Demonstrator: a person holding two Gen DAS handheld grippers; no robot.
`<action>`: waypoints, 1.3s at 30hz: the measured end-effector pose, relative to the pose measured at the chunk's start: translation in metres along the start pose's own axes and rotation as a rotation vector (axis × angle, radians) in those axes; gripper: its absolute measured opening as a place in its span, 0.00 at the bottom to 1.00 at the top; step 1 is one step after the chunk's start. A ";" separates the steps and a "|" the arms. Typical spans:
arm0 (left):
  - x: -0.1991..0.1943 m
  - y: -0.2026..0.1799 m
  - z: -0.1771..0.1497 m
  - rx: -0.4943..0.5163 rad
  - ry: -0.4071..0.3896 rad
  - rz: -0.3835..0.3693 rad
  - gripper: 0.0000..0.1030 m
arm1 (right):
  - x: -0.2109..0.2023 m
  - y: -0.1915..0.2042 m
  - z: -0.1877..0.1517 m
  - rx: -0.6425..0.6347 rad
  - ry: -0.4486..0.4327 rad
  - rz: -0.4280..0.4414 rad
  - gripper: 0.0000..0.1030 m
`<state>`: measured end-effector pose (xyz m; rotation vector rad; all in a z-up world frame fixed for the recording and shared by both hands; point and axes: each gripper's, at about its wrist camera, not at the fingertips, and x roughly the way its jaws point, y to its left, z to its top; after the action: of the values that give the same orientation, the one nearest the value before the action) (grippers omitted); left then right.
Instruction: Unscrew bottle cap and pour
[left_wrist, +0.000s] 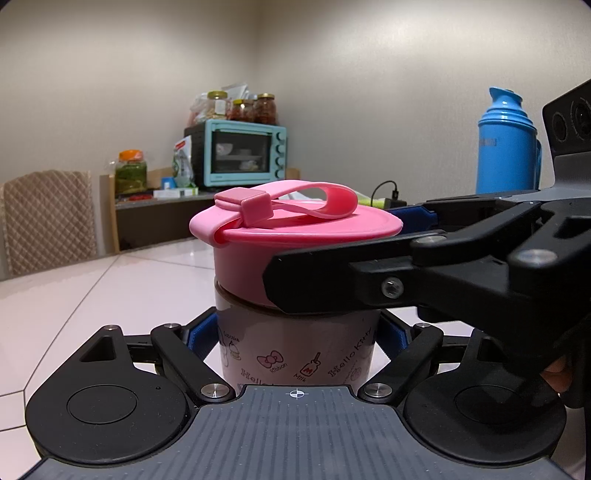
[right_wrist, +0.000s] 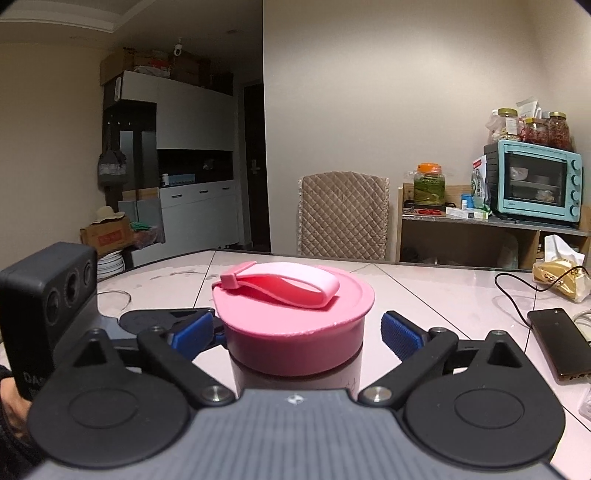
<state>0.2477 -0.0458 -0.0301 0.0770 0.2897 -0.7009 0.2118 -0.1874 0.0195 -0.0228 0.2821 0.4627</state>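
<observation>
A Hello Kitty bottle (left_wrist: 295, 350) with a pink screw cap (left_wrist: 291, 236) and a pink strap loop stands on the white table (left_wrist: 110, 295). My left gripper (left_wrist: 295, 336) is shut on the bottle's body, its blue pads pressed to both sides. My right gripper (right_wrist: 299, 332) is level with the cap (right_wrist: 295, 321). Its left blue pad is near the cap's side and its right pad (right_wrist: 400, 332) stands a little apart, so it is open around the cap. The right gripper also shows in the left wrist view (left_wrist: 388, 273), reaching in from the right.
A blue thermos (left_wrist: 508, 144) stands at the back right. A phone (right_wrist: 557, 341) with a black cable lies on the table to the right, near a tissue pack (right_wrist: 561, 273). A padded chair (right_wrist: 343, 216) and a shelf with a teal oven (right_wrist: 535, 181) are behind.
</observation>
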 end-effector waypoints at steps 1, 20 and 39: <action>0.000 0.000 0.000 0.000 0.000 0.000 0.87 | 0.000 0.002 0.000 0.002 0.001 -0.011 0.95; 0.000 0.000 0.000 0.000 0.000 0.001 0.87 | 0.008 0.013 -0.002 0.021 0.012 -0.037 0.84; -0.001 0.000 0.001 -0.001 0.001 0.000 0.87 | 0.009 -0.015 -0.001 -0.061 0.010 0.149 0.83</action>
<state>0.2476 -0.0454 -0.0291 0.0766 0.2907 -0.7010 0.2257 -0.1968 0.0151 -0.0640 0.2804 0.6189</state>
